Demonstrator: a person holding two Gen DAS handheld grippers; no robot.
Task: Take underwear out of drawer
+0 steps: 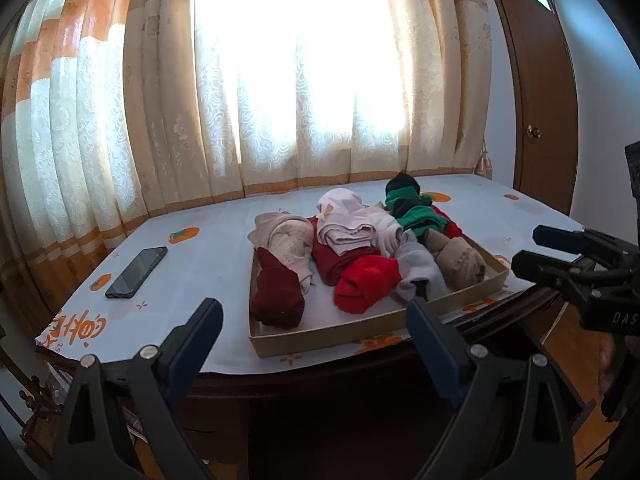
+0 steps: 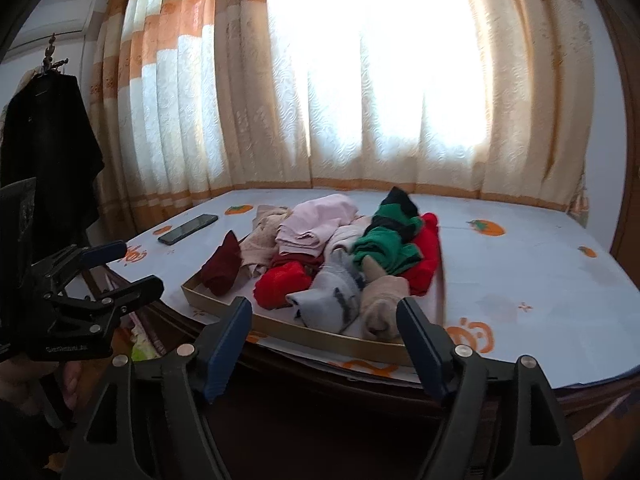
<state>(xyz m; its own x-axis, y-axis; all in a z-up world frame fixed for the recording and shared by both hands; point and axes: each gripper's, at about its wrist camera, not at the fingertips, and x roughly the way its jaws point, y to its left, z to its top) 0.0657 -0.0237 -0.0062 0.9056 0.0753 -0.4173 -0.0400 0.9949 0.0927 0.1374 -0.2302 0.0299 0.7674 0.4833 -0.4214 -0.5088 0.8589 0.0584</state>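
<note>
A shallow cardboard drawer tray (image 1: 320,334) (image 2: 312,332) sits on the table near its front edge, piled with folded clothes. Pale pink folded underwear (image 1: 344,220) (image 2: 316,220) lies on top at the middle back. Around it are a dark red roll (image 1: 278,294), a bright red piece (image 1: 366,284), a grey sock (image 1: 420,266), a beige roll (image 1: 460,260) and a green and black piece (image 1: 416,208). My left gripper (image 1: 314,316) is open and empty, short of the tray's front. My right gripper (image 2: 324,320) is open and empty, in front of the tray's near right corner.
A black phone (image 1: 136,267) (image 2: 188,229) lies on the table's left side. The table (image 1: 208,248) has a white cloth with orange fruit prints. Curtains (image 1: 280,80) hang behind it. A brown door (image 1: 536,92) stands at right. A dark coat (image 2: 48,152) hangs at left.
</note>
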